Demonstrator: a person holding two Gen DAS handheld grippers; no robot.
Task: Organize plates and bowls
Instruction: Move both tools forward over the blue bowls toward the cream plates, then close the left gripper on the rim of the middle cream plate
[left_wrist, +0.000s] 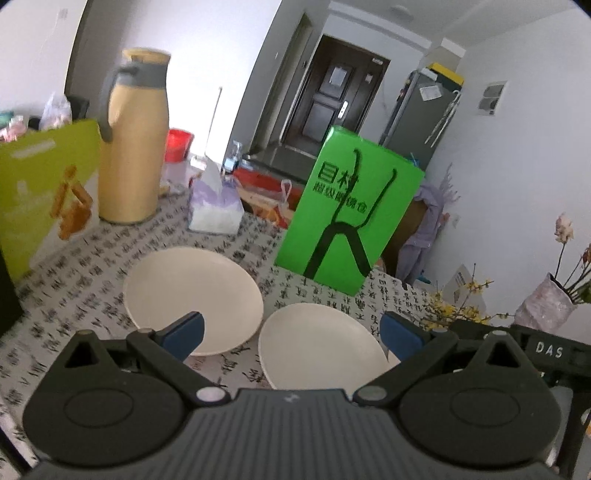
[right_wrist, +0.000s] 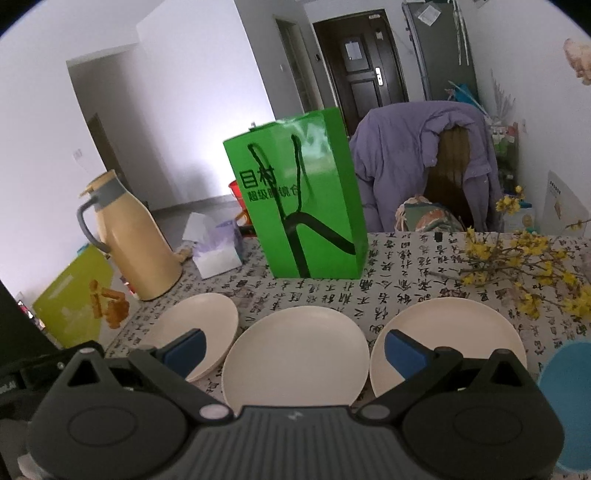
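Step in hand looks like the approach, nothing picked up yet. Left gripper (left_wrist: 291, 334) is spread wide with nothing between its pads, hovering above the table (left_wrist: 92, 258). Right gripper (right_wrist: 293, 349) likewise spread and empty.

Three cream plates sit in a row on the calligraphy cloth, all separate, none stacked: left plate (right_wrist: 195, 332), middle plate (right_wrist: 295, 354), right plate (right_wrist: 454, 332). Gaps between neighbours are small (rims near, can't confirm any touch). Left wrist view shows only the left and middle ones. A blue dish (right_wrist: 569, 398) is at the right edge, cut off by the frame, so plate or bowl is unclear.

Behind the plates: green bag (right_wrist: 306, 206), thermos (right_wrist: 136, 240), tissue box (right_wrist: 218, 251). Yellow flower twigs (right_wrist: 517, 258) lie just behind the right plate.

Next move, my read: drop one gripper to a plate rim, one finger under and one over the lip, close, lift, set on a neighbour. Plates are shallow and lie flat, so getting under the rim is the hard part. Right gripper is centred on the middle plate, a likely first target.
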